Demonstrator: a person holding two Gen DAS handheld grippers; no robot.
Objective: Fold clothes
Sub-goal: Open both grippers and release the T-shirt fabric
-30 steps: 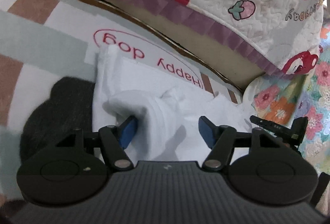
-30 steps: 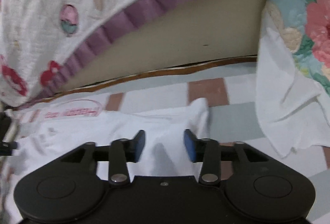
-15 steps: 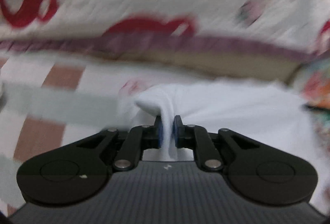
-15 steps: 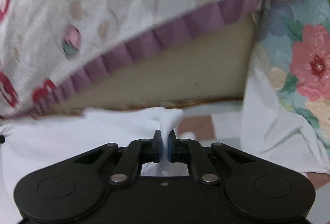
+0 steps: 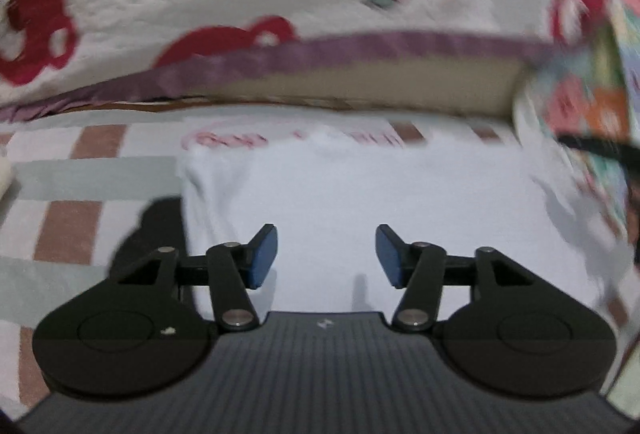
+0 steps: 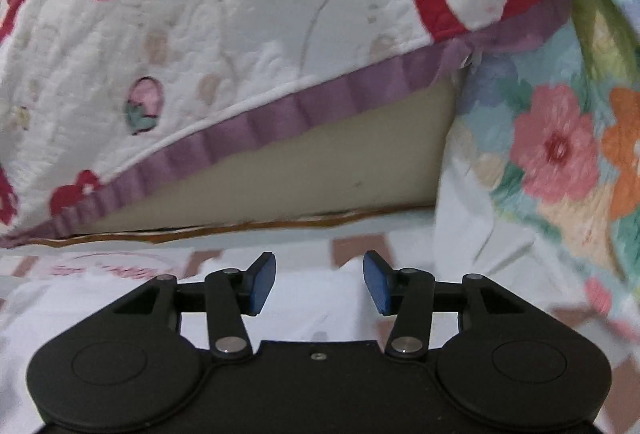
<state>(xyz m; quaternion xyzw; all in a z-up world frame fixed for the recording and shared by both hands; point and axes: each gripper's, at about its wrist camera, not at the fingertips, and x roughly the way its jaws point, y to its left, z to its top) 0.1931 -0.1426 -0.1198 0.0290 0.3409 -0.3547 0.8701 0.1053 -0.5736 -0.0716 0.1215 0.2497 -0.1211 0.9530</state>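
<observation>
A white garment lies flat and smooth on a checked sheet. My left gripper is open and empty just above its near part. The same garment shows in the right wrist view, where my right gripper is open and empty above its right end. The garment's far edge lies against pink printed lettering on the sheet.
A white quilt with red bears and a purple frill hangs over a beige mattress edge behind. A floral quilt and a white cloth sit at the right. The other gripper's black tip shows at the right.
Both grippers closed on bunched white cloth half a second ago, then let go and opened. The garment now lies spread flat instead of rumpled.
</observation>
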